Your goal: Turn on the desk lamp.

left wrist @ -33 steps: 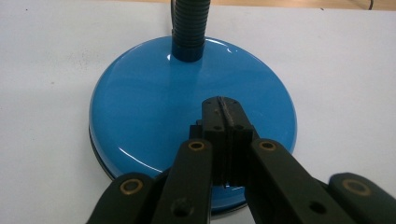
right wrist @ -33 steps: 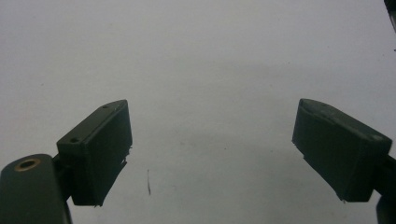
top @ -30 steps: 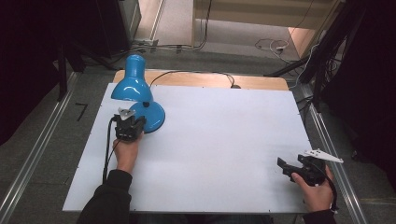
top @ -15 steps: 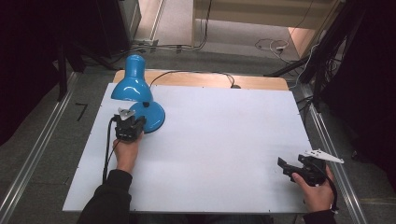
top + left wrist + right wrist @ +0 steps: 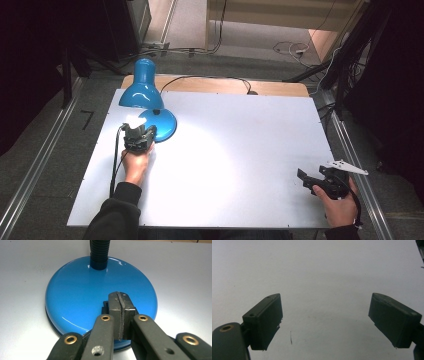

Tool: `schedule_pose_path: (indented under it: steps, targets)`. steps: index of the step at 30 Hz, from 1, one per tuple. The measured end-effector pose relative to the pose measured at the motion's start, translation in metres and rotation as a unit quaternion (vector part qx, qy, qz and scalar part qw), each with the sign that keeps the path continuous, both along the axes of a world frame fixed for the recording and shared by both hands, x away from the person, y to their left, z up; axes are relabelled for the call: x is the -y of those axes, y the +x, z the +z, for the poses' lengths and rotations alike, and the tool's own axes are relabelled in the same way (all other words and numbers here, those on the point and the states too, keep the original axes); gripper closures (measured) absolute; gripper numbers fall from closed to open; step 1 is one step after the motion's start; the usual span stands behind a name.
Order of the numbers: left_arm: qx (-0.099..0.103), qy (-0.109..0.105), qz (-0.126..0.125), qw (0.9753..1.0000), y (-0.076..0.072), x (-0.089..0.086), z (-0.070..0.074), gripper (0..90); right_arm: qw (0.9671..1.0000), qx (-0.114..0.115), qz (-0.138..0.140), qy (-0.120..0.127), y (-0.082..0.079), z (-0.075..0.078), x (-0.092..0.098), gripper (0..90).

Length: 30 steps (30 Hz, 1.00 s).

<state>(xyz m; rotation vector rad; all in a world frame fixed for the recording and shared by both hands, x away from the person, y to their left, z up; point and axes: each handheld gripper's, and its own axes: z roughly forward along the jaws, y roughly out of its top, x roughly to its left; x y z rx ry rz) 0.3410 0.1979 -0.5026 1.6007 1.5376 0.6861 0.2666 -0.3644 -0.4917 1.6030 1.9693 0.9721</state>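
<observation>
Left gripper [image 5: 119,315] jaws together over lamp base [image 5: 75,295]; right gripper [image 5: 325,322] jaws apart.

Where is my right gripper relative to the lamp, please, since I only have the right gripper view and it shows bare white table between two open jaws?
Observer: The right gripper is near the table's front right corner; the blue lamp stands at the far left.
Operator: Thank you. What is the left gripper doing?
Observer: The left gripper has its jaws closed together over the lamp's base.
Operator: Is the lamp on?
Observer: A bright patch lies on the table beside the base, so it appears lit; the bulb is hidden.
</observation>
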Motion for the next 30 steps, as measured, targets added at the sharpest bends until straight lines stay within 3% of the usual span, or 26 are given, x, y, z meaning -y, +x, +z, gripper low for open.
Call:
schedule_pose_path:
  steps: [10,15,18,24,30]
  targets:
    - [0.006,0.0,0.0,1.0,-0.001,0.0,-0.001,89.5,1.0,0.0,-0.001,0.001,0.0,0.0,0.0,10.4]
    - [0.012,-0.004,0.004,0.9999,-0.003,0.001,-0.001,84.1,1.0,0.002,-0.001,0.003,0.0,0.0,0.001,10.4]
    - [0.011,-0.014,0.016,0.9997,-0.005,-0.003,0.0,78.1,1.0,0.002,-0.002,0.004,0.0,0.0,0.002,10.4]
    - [0.015,-0.021,0.013,0.9996,-0.011,-0.007,0.006,65.5,1.0,0.003,-0.001,0.005,0.0,0.001,0.002,10.5]
    - [0.011,-0.011,0.013,0.9998,-0.018,-0.01,0.007,55.0,1.0,0.004,0.0,0.006,-0.001,0.001,0.001,10.5]
